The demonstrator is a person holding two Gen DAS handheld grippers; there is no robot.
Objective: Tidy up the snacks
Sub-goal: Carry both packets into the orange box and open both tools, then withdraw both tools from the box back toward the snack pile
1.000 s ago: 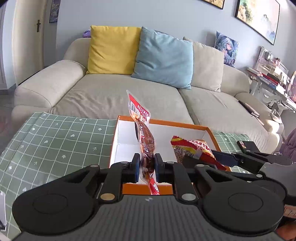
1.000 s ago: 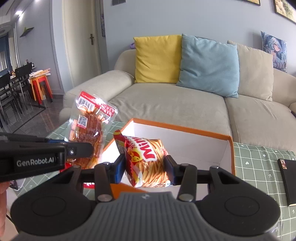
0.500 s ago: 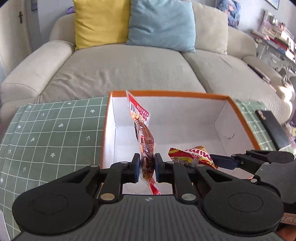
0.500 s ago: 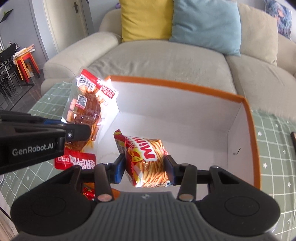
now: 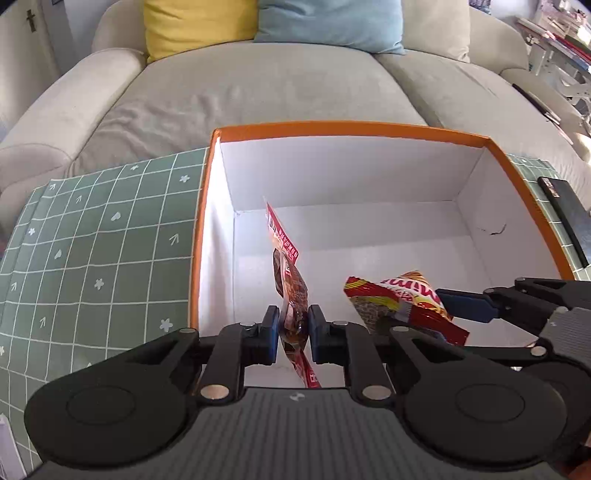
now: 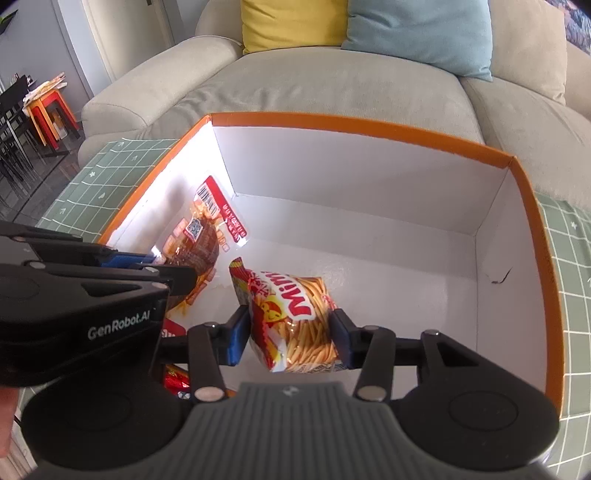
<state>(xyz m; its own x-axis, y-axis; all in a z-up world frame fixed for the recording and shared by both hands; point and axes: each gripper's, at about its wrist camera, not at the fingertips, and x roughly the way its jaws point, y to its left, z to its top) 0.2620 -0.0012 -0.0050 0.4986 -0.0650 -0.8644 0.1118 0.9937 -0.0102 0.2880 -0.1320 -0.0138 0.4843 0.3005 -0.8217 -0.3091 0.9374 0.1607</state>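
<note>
An orange-rimmed white cardboard box (image 5: 406, 173) stands open on the green checked tablecloth; it also shows in the right wrist view (image 6: 369, 177). My left gripper (image 5: 291, 328) is shut on a clear and red meat snack packet (image 5: 290, 288), held on edge inside the box near its left wall. The packet also shows in the right wrist view (image 6: 207, 236). My right gripper (image 6: 288, 332) is shut on a red and yellow bag of stick snacks (image 6: 291, 314), held low inside the box. That bag also shows in the left wrist view (image 5: 399, 299).
A beige sofa (image 5: 258, 88) with yellow (image 5: 195, 26) and blue (image 5: 328, 18) cushions stands behind the table. A dark flat device (image 5: 565, 218) lies on the cloth right of the box. Red wrappers (image 6: 175, 380) lie near the box's front left corner.
Both grippers have moved forward and down, carrying their snacks from above the box's front rim into the box. Both stay shut on their packets.
</note>
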